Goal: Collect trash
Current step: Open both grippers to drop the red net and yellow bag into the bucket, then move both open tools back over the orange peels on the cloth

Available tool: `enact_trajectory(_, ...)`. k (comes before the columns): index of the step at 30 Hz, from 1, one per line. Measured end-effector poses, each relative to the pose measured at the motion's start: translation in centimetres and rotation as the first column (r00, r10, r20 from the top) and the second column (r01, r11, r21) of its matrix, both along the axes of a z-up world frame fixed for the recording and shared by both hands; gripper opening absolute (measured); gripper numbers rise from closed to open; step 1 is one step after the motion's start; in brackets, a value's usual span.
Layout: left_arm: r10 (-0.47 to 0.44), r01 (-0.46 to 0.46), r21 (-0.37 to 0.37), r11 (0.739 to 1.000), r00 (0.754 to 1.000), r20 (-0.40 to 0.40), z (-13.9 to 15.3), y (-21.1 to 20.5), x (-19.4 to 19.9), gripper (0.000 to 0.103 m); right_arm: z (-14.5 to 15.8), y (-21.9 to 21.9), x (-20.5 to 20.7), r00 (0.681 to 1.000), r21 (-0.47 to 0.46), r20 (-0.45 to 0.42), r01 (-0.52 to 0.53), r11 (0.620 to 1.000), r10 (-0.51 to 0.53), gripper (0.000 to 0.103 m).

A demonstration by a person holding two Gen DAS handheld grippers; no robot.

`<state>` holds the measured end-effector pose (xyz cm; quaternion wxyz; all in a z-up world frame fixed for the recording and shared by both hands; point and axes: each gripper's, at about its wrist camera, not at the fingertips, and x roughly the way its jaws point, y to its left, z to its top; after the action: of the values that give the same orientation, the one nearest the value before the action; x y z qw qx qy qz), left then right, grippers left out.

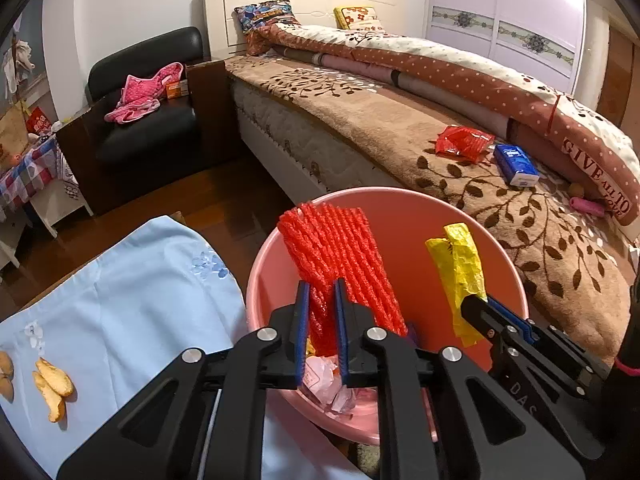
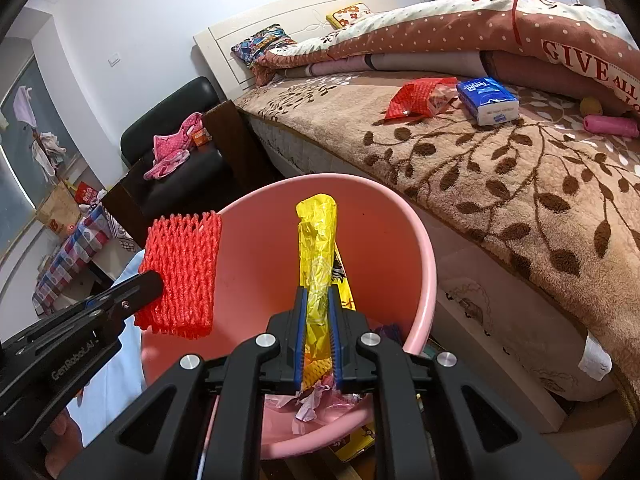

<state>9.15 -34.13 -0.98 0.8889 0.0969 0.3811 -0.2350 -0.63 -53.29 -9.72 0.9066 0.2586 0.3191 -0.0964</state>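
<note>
My left gripper (image 1: 322, 292) is shut on a red foam fruit net (image 1: 340, 256) and holds it over the pink bin (image 1: 512, 280). The net also shows in the right wrist view (image 2: 182, 272), left of centre. My right gripper (image 2: 318, 300) is shut on a yellow plastic wrapper (image 2: 316, 248) above the same bin (image 2: 424, 248); the wrapper shows in the left wrist view (image 1: 460, 264) too. Crumpled pink and white paper (image 2: 312, 400) lies in the bin's bottom. A red wrapper (image 2: 420, 98) lies on the bed.
A blue tissue pack (image 2: 488, 100) and a pink spool (image 2: 610, 125) lie on the brown leaf-pattern bed cover (image 2: 520, 184). A light blue cloth (image 1: 132, 300) with orange peel pieces (image 1: 52, 384) is left of the bin. A black chair (image 1: 148, 120) holds pink clothes.
</note>
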Motion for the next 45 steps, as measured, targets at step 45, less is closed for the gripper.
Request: enact_trajectory(45,0.045,-0.046,-0.087,0.995,0.999,-0.014,2.8,8.2,-3.1,0.036,4.1,3.7,-2.3,0.998,-0.093,0.051,-0.023,0.995,0.028,0.048)
